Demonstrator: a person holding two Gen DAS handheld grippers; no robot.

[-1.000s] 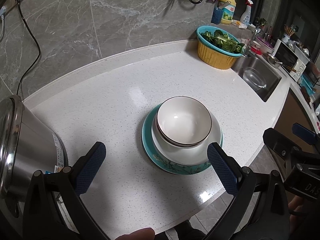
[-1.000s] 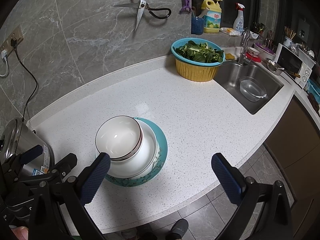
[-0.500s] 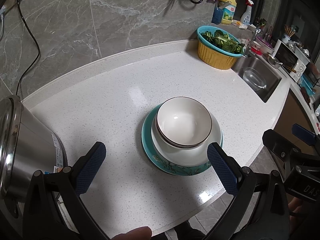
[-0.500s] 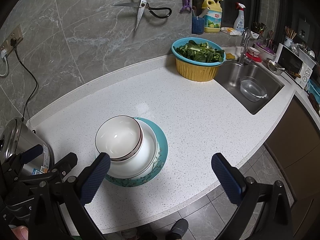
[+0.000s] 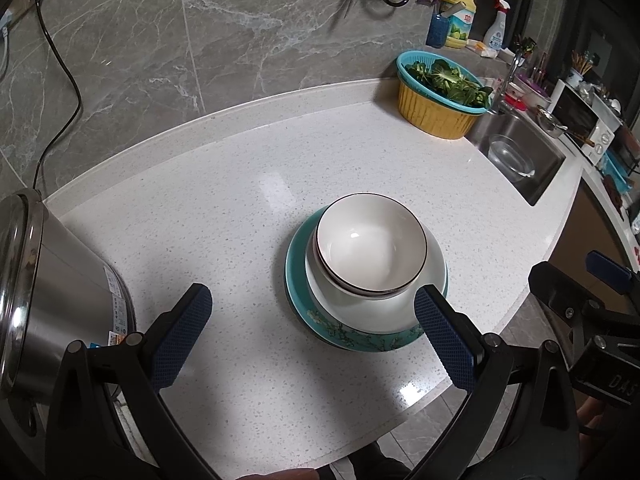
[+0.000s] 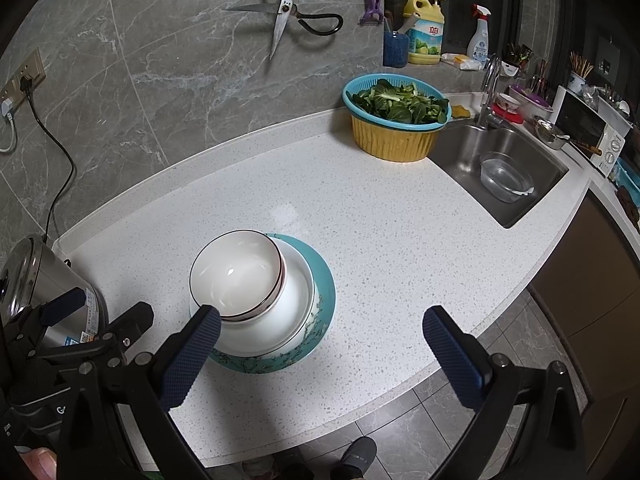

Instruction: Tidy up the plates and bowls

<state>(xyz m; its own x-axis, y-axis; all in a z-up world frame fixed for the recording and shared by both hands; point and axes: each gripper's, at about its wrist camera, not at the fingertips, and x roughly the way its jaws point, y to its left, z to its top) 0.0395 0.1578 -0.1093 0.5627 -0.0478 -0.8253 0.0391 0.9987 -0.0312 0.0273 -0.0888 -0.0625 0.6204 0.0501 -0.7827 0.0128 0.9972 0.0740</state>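
A small white bowl with a dark rim [image 5: 370, 242] [image 6: 236, 276] sits nested in a larger white bowl [image 5: 368, 312] [image 6: 276, 320], which stands on a teal flowered plate [image 5: 352, 338] [image 6: 324, 280] on the white countertop. My left gripper [image 5: 312, 316] is open and empty, held above the counter's front edge just short of the stack. My right gripper [image 6: 320, 340] is open and empty, to the right of the stack. Each gripper shows in the other's view, the right one [image 5: 592, 280] at the right edge and the left one [image 6: 100, 320] at the lower left.
A steel rice cooker [image 5: 44, 280] [image 6: 40, 280] stands at the left with a cord to the wall. A yellow basin with a teal strainer of greens [image 5: 440, 96] [image 6: 396, 120] stands at the back right beside the sink [image 6: 500, 168], which holds a glass bowl. Scissors [image 6: 284, 20] hang on the wall.
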